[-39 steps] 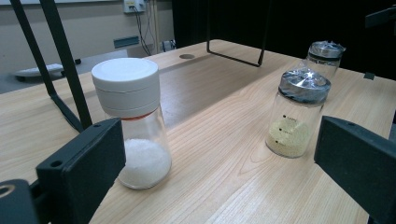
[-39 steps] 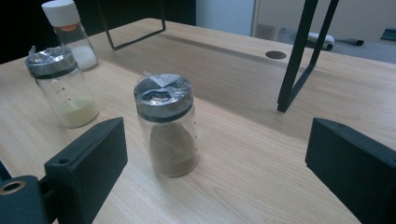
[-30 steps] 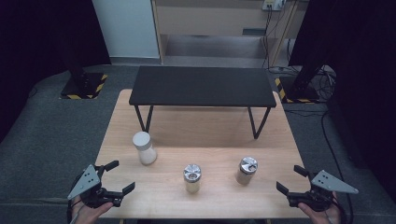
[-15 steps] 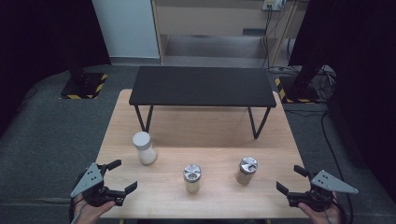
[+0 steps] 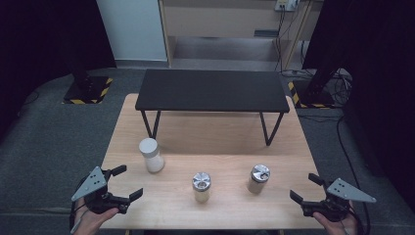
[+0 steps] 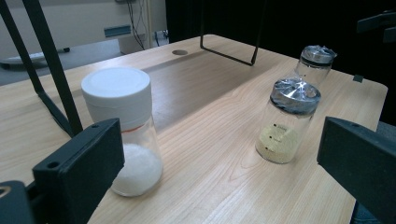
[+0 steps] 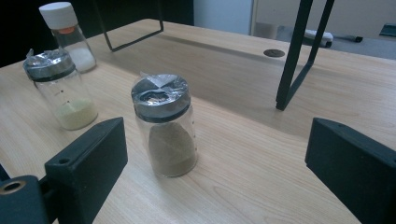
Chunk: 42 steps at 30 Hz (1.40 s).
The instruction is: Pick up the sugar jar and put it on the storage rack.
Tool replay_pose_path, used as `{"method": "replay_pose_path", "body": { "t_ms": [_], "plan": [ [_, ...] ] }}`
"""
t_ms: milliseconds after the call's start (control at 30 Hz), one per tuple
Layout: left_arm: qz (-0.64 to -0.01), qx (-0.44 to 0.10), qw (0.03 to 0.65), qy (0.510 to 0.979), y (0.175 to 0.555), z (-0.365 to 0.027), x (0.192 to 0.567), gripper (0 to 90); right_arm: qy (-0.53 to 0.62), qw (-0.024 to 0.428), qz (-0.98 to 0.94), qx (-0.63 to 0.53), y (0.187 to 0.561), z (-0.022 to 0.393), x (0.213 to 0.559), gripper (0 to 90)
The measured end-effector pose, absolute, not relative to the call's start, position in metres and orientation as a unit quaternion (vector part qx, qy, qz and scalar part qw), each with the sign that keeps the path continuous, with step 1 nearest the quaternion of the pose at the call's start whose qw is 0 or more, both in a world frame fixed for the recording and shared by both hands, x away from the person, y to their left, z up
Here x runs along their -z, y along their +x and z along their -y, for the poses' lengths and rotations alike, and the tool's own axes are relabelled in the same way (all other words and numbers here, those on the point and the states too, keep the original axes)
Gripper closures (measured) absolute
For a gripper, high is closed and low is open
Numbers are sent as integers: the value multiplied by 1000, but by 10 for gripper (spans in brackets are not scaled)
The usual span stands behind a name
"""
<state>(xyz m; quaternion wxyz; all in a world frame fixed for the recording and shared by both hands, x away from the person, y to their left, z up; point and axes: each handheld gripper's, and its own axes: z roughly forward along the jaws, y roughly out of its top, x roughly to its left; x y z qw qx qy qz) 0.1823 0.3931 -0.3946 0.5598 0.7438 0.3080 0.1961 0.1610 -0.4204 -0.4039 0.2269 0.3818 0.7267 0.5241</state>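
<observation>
My left gripper (image 5: 126, 182) hangs at the table's (image 5: 215, 142) near left corner, jaws wide open on nothing; my right gripper (image 5: 302, 188) sits at the near right corner, also wide open and empty. Between them near the front edge stand the yellow jar (image 5: 201, 186) and the brown jar (image 5: 258, 178), both clear of my fingers. The white-capped jar (image 5: 151, 154) stands just beyond my left jaws, untouched. Farther back stands the black stand (image 5: 213, 90).
</observation>
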Motion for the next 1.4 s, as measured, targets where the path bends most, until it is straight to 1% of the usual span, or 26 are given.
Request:
{"method": "replay_pose_path", "body": {
  "t_ms": [667, 933, 1400],
  "plan": [
    [-288, -200, 552, 757, 191, -396, 356, 0, 385, 226, -724, -526, 161, 422, 404, 61],
    [-286, -200, 549, 760, 197, -398, 349, 1, 384, 227, -724, -527, 161, 422, 405, 61],
    [-304, -189, 557, 749, 215, -412, 346, 4, 384, 227, -724, -526, 161, 422, 405, 62]
  ]
}}
